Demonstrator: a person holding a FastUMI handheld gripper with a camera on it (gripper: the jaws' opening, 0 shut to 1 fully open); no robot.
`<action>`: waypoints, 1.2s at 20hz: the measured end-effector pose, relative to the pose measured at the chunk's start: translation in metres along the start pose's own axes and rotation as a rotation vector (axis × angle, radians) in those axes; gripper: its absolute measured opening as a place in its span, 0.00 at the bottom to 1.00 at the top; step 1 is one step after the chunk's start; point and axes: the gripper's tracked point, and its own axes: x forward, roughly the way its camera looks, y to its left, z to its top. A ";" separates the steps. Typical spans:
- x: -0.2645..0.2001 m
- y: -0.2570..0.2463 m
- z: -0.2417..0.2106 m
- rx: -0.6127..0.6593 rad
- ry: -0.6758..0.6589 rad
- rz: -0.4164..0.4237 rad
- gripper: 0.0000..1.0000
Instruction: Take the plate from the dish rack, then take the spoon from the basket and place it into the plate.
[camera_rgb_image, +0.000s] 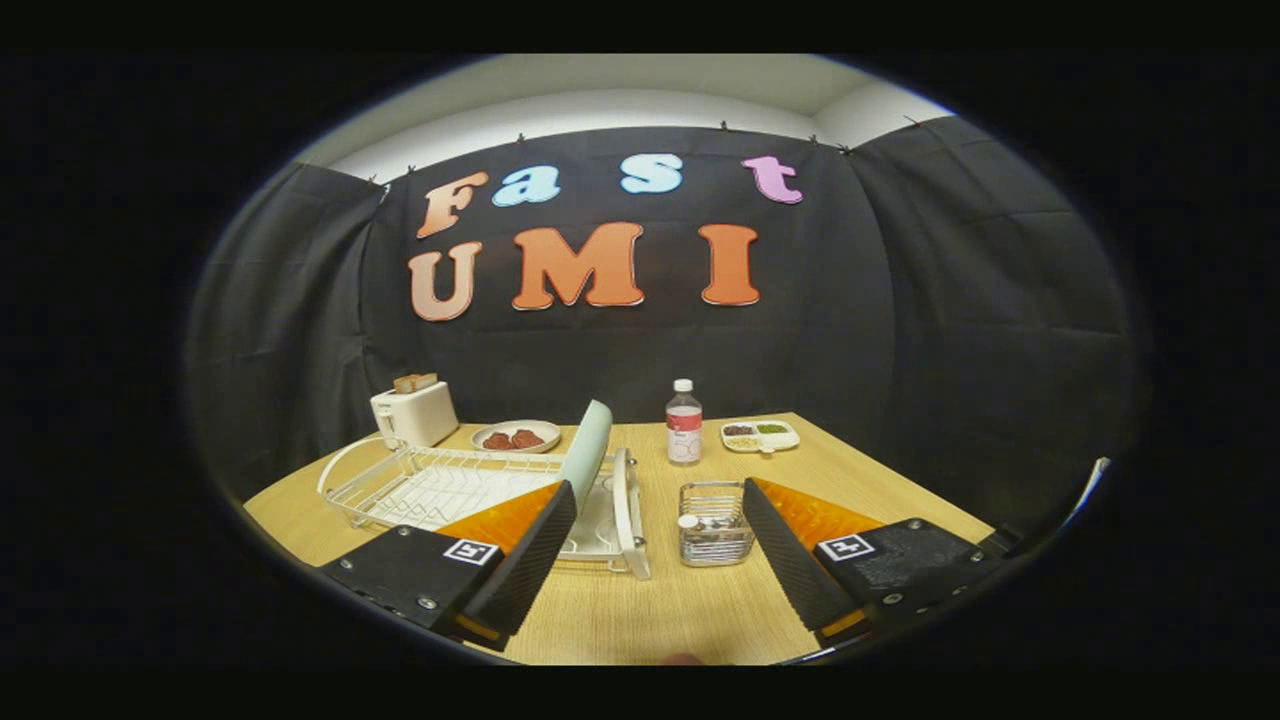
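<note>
Plate (587, 440) — pale green, standing on edge in the white wire dish rack (420, 485), at the rack's end nearest the basket. Not yet taken; first step of the task judged not begun.

Basket (715, 522) — small wire-mesh container on the bench, just beside the rack and between the two fingers as seen from the camera, a little ahead of them. Contents are small and hard to make out; a pale rounded end shows at one corner, possibly the spoon, but this cannot be confirmed. Spoon step judged still to do, as is the placing into the plate.

Hand-held gripper (660, 550) — fingers spread wide apart, holding nothing, hovering above the bench short of both rack and basket. One finger overlaps the near corner of the rack in the view; contact cannot be told.

Bench (880, 480) — light wood-grain top, clean and bare in front of the fingers. Further items, none part of the task:
- toaster (413, 412), white, with bread in its slots, at the far corner beyond the rack
- dish (515, 436) with reddish-brown pieces, behind the rack
- bottle (684, 422), clear, white cap, upright beyond the basket
- divided tray (760, 434) with dark and green fillings, near the bottle

Room — booth hung with black cloth on three sides; pale wall and ceiling above the cloth.
</note>
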 end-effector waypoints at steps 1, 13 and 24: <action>0.003 0.006 0.004 0.000 -0.003 0.010 1.00; 0.057 0.060 0.018 0.016 0.043 0.064 1.00; 0.116 0.066 -0.007 -0.052 0.131 -0.026 1.00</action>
